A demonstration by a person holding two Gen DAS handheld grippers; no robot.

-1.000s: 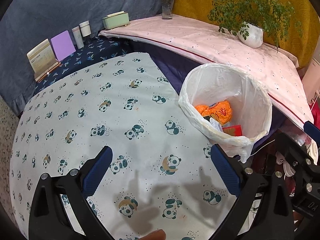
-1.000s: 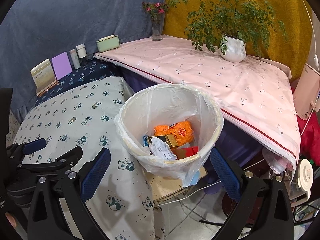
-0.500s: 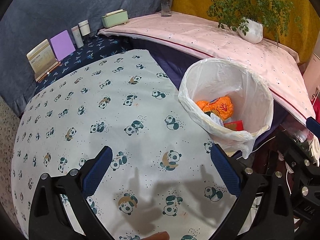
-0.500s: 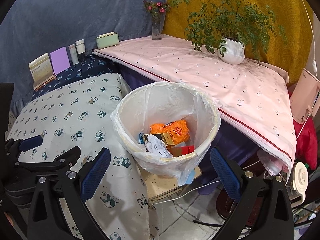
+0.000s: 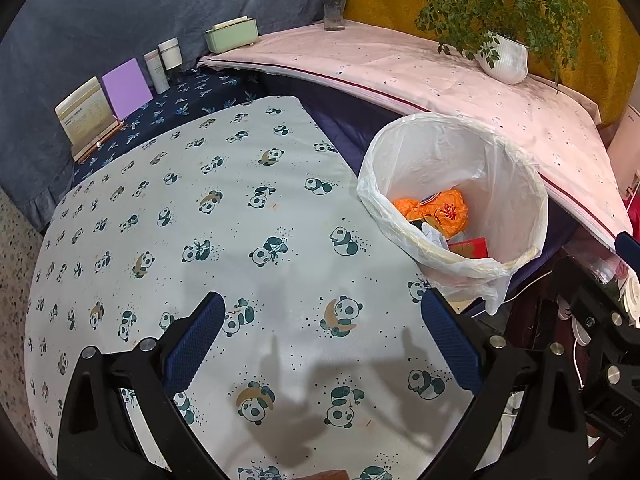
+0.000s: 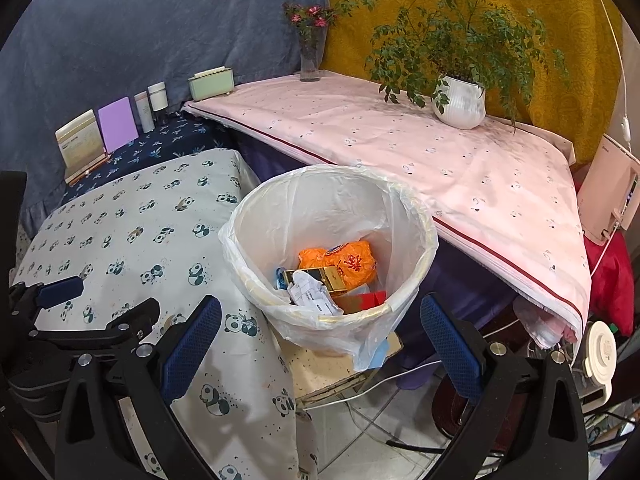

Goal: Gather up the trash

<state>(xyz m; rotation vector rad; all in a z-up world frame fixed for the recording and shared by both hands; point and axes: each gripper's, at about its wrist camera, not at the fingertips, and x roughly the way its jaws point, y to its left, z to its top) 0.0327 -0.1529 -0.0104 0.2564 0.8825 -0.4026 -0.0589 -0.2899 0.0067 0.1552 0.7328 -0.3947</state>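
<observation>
Your left gripper hangs over the panda-print cloth, jaws spread wide, nothing btwn them. Bare cloth runs ahead and to the left, w/ only shadows under the fingers. The cloth's right edge falls off just beside the right fingertip; the bin stands right past that edge.

Your right gripper is also wide apart and holds nothing, its fingers flanking the bin's near rim from above. The bin is lined w/ a white bag that droops over the near rim. Inside: orange wrapper, gold box, crumpled white paper, red box. The trash lies low in the bin, w/ bare liner wall above it.

The bin sits on a small stand in the gap btwn the panda cloth and the pink-covered table, whose edge passes just beside the bin's far-right rim. To the right of the stand: tiled floor w/ cables across it.
</observation>
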